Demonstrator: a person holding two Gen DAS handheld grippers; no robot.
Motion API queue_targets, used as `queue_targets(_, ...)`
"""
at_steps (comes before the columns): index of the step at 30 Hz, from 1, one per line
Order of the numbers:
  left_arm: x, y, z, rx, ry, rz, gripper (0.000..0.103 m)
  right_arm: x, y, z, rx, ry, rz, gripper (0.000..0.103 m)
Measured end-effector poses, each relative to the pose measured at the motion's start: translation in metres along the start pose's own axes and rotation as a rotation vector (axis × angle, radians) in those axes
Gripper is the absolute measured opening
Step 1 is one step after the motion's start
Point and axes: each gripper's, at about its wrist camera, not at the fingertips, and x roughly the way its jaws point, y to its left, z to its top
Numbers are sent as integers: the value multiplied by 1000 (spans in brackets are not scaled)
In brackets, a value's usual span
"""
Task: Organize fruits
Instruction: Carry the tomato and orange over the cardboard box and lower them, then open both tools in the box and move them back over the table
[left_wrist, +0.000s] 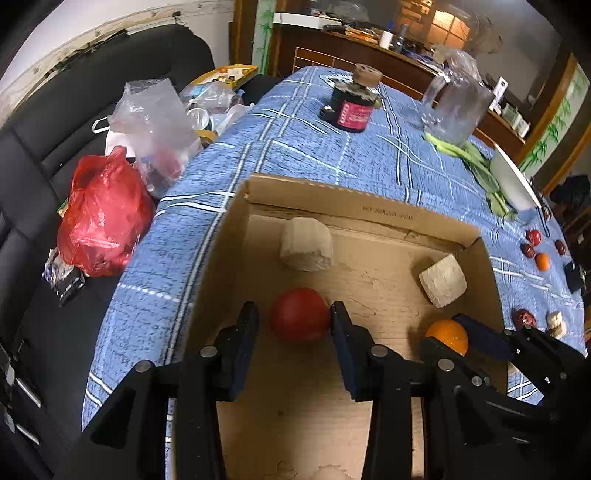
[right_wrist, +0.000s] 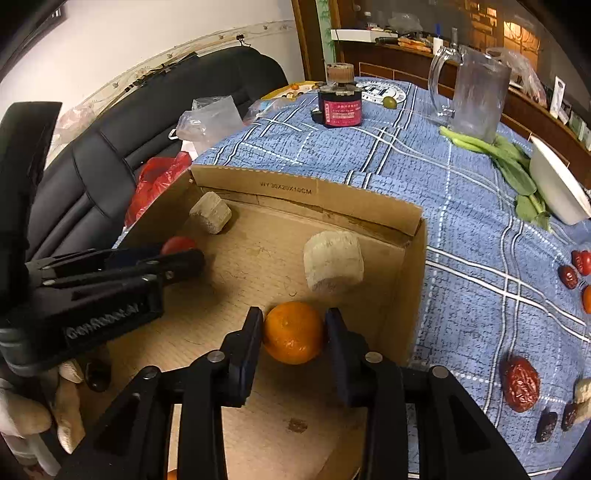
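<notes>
We see both grippers reaching down into the open cardboard box (left_wrist: 236, 236) on the blue checked cloth (left_wrist: 295, 147). The left gripper (left_wrist: 294, 317) has a red fruit (left_wrist: 300, 314) between its fingers; the fruit rests on the box floor. The right-hand pad looks to touch it, while a narrow gap shows at the left-hand pad, so the jaws stand spread just wider than the fruit and do not pinch it.

The right gripper (right_wrist: 294, 325) brackets an orange (right_wrist: 293, 332), also on the box floor near the right wall. Its pads sit right against the orange's sides; we cannot tell whether they press.

Two pale blocks (right_wrist: 333, 266) lie deeper in the box, beyond the fruits. Out on the cloth, to the right of the box, lie red dates (right_wrist: 521, 384), well apart from both grippers.
</notes>
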Motion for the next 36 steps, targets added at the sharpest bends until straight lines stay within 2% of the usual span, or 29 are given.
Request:
queue_targets(2, -8, 5, 0, -22, -12, -11, 39, -5, 0, 0, -4, -18, 4, 46)
queue_targets(4, -19, 9, -1, -42, -24, -34, 40, -14, 1, 0, -9, -42, 6, 47)
queue_targets(8, -45, 14, -8, -57, -67, -60, 48, -36, 1, -2, -15, -90, 13, 47)
queue_targets(11, -67, 15, -17, -69, -105, -73, 50, -57, -3, -8, 0, -127, 26, 47)
queue_targets(14, -89, 12, -29, -81, -144, -74, 54, -78, -11, -19, 33, -159, 46, 53)
queue_targets(17, -113, 5, -45, -94, -191, -82, 61, -103, -24, -35, 77, -195, 64, 58)
queue_targets(18, -120, 3, -50, -96, -204, -86, 62, -109, -28, -40, 89, -204, 68, 58)
queue_targets(20, -137, -7, -65, -107, -239, -92, 73, -125, -36, -54, 112, -224, 60, 58)
queue_targets(22, -150, -18, -79, -108, -272, -91, 77, -140, -44, -69, 135, -253, 43, 58)
queue_targets(24, -163, -31, -96, -103, -305, -112, 77, -157, -53, -88, 174, -290, 28, 62)
queue_targets(26, -174, -43, -115, -111, -334, -134, 77, -173, -65, -108, 227, -325, 13, 69)
queue_targets(30, -182, -67, -139, -91, -349, -128, 77, -199, -94, -148, 349, -382, -9, 71)
queue_targets(36, -189, -113, -156, 17, -373, -108, 77, -220, -132, -189, 473, -394, -70, 72)
